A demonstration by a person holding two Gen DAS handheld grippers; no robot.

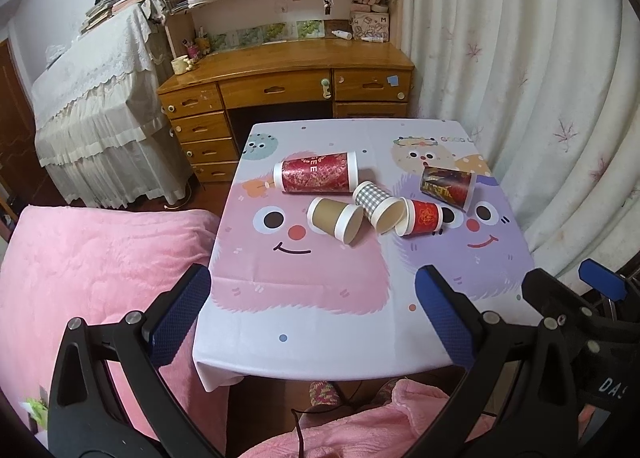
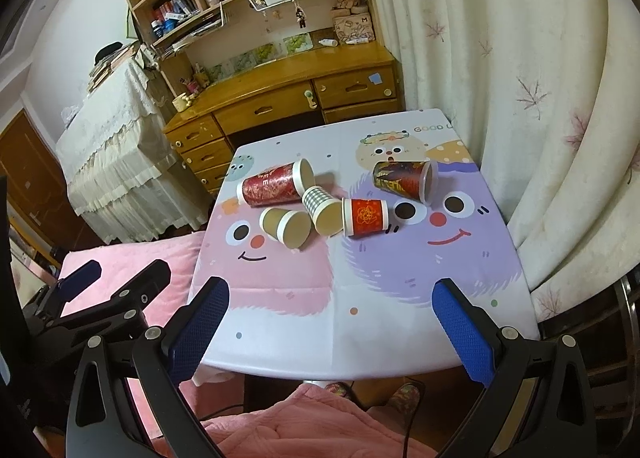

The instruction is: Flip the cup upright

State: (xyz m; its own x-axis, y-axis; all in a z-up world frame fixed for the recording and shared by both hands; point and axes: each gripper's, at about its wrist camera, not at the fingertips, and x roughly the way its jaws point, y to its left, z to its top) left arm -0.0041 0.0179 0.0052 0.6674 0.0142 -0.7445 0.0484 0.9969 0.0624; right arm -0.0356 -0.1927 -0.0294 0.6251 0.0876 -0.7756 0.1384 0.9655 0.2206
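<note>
Several paper cups lie on their sides on the small table [image 1: 320, 322]: a tall red patterned cup [image 1: 316, 177] [image 2: 274, 188], a brown cup [image 1: 334, 220] [image 2: 285, 227], a grey checked cup [image 1: 378, 204] [image 2: 322, 206], a short red cup [image 1: 422, 218] [image 2: 365, 217] and a dark cup [image 1: 446, 187] [image 2: 402, 179] at the right. My left gripper [image 1: 312, 314] is open and empty, above the table's near edge. My right gripper [image 2: 332, 334] is open and empty, also at the near edge. Both are well short of the cups.
A wooden desk [image 1: 288, 74] with drawers and shelves stands behind the table. A curtain [image 1: 520, 98] hangs along the right. A pink blanket [image 1: 92, 270] lies left of the table, and a lace-covered piece of furniture [image 1: 96, 106] stands farther left.
</note>
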